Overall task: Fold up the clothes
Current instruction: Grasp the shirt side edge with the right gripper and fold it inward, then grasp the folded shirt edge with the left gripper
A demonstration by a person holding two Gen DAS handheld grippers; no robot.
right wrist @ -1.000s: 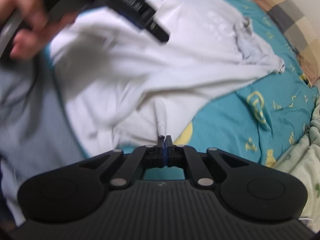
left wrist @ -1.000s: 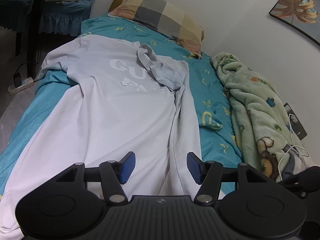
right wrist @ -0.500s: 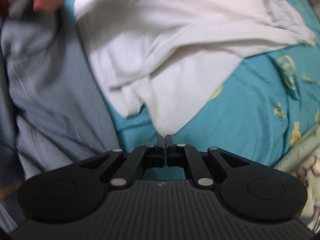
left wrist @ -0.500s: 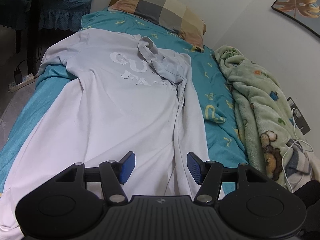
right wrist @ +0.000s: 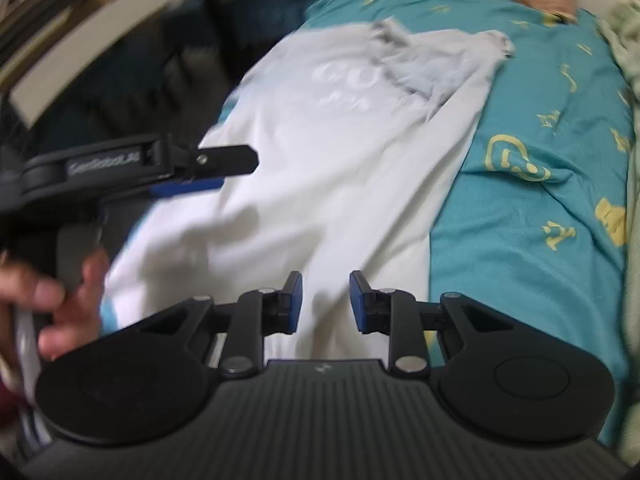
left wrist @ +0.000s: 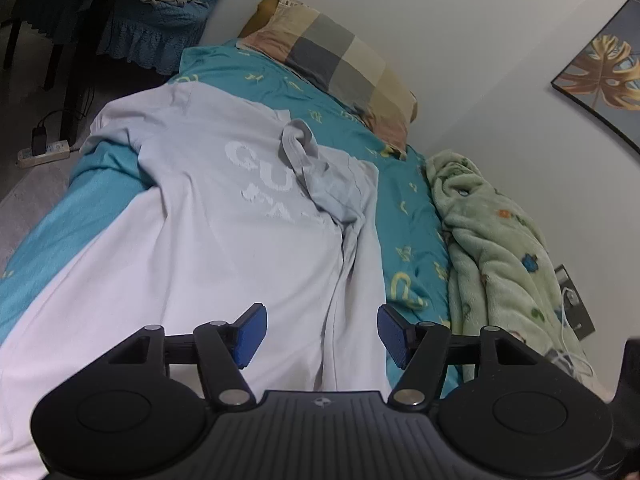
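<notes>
A white T-shirt point(left wrist: 224, 240) with faded lettering lies spread lengthwise on the teal bed sheet point(left wrist: 404, 208), its right sleeve bunched over the chest. It also shows in the right wrist view point(right wrist: 340, 152), blurred. My left gripper point(left wrist: 318, 332) is open and empty above the shirt's lower hem area. My right gripper point(right wrist: 325, 302) is open and empty over the shirt's lower right part. The left gripper point(right wrist: 224, 170) appears at the left of the right wrist view, held by a hand point(right wrist: 52, 308).
A checked pillow point(left wrist: 340, 64) lies at the head of the bed. A green fleece blanket point(left wrist: 496, 248) runs along the wall on the right, with a white cable point(left wrist: 568, 320). A dark chair and a power strip point(left wrist: 44, 152) stand on the floor at left.
My right gripper was shut and is now open; it has swung from the bed's side to face along the shirt. My left gripper stays open and has shifted slightly.
</notes>
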